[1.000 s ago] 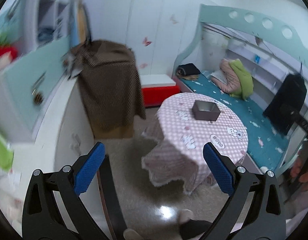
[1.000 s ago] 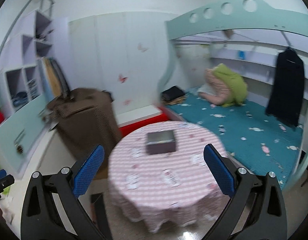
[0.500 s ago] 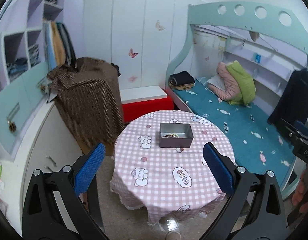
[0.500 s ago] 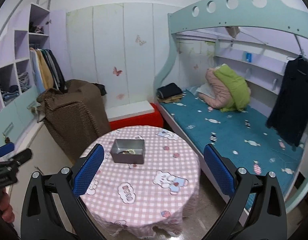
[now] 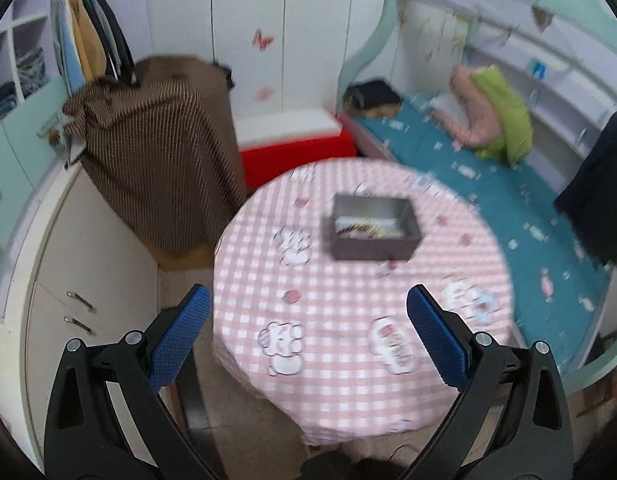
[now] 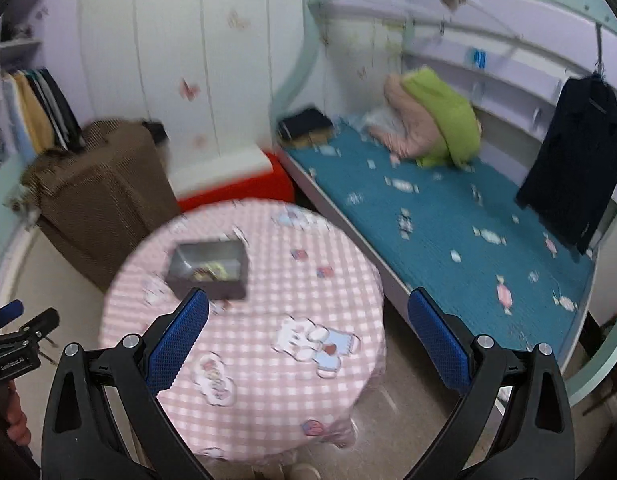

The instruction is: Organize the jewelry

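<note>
Since half a second ago we have closed in: the grey box (image 5: 374, 227) looms larger, toward the far edge of the round table (image 5: 348, 320). Jewelry (image 5: 364, 229), seemingly chains, lies inside. Left gripper (image 5: 308, 334) and right gripper (image 6: 308, 334) gape wide, empty. We are approaching; next, reach in.

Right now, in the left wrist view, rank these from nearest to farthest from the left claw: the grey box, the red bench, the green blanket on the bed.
1. Grey box: nearest the left claw, straight ahead on the round table.
2. Red bench: beyond the table, against the white wall.
3. Green blanket: farthest, at the head of the bed, on the right.
</note>
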Action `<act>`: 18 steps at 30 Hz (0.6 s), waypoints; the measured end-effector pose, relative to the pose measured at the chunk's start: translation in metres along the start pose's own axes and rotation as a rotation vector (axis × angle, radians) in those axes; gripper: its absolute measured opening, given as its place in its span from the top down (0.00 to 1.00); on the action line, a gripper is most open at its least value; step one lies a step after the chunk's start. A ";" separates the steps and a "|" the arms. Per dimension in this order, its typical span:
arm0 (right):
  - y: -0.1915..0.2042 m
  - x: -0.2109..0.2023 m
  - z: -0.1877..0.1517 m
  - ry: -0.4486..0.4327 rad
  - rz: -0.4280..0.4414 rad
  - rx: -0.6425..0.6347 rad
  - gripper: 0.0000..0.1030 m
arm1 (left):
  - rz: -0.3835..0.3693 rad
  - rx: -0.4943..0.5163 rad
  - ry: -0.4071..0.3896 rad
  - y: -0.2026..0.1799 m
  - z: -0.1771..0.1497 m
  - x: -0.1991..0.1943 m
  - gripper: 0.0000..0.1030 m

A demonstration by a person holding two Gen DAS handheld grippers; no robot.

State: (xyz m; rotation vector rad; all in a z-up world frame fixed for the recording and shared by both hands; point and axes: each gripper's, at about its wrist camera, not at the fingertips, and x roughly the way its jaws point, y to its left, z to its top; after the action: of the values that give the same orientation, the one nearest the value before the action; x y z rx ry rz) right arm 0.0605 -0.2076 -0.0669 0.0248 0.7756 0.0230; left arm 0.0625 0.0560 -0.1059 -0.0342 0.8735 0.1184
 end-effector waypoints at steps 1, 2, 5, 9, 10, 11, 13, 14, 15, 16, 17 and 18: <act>-0.002 0.014 -0.001 0.021 -0.010 -0.005 0.07 | 0.027 0.009 0.013 0.002 -0.001 0.015 0.04; -0.004 0.028 -0.002 0.037 -0.021 -0.013 0.07 | 0.055 0.025 0.023 0.004 -0.002 0.032 0.04; -0.009 0.082 -0.001 0.110 -0.010 -0.033 0.07 | 0.112 0.052 0.073 0.010 -0.004 0.083 0.04; -0.014 0.155 0.003 0.168 0.062 -0.040 0.07 | 0.148 -0.038 0.120 0.027 -0.007 0.145 0.05; -0.014 0.175 0.005 0.175 0.068 -0.044 0.07 | 0.170 -0.083 0.138 0.034 -0.007 0.165 0.05; -0.014 0.191 0.007 0.175 0.088 -0.052 0.07 | 0.180 -0.113 0.151 0.039 -0.006 0.177 0.05; -0.010 0.227 0.010 0.176 0.147 -0.096 0.07 | 0.191 -0.164 0.166 0.047 -0.002 0.198 0.05; -0.007 0.240 0.011 0.189 0.155 -0.117 0.07 | 0.206 -0.185 0.171 0.050 0.000 0.209 0.05; -0.004 0.256 0.013 0.210 0.155 -0.142 0.07 | 0.227 -0.206 0.177 0.054 0.003 0.222 0.05; -0.003 0.265 0.014 0.220 0.157 -0.157 0.07 | 0.231 -0.217 0.176 0.056 0.004 0.229 0.05; -0.001 0.275 0.013 0.224 0.160 -0.171 0.07 | 0.231 -0.230 0.170 0.057 0.006 0.237 0.05; -0.001 0.287 0.013 0.226 0.166 -0.181 0.07 | 0.228 -0.236 0.161 0.058 0.008 0.244 0.05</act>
State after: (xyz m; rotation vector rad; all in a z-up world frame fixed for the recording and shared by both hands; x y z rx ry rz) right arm 0.2744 -0.1999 -0.2578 -0.0867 0.9934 0.2567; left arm 0.2169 0.1357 -0.2865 -0.1665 1.0188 0.4363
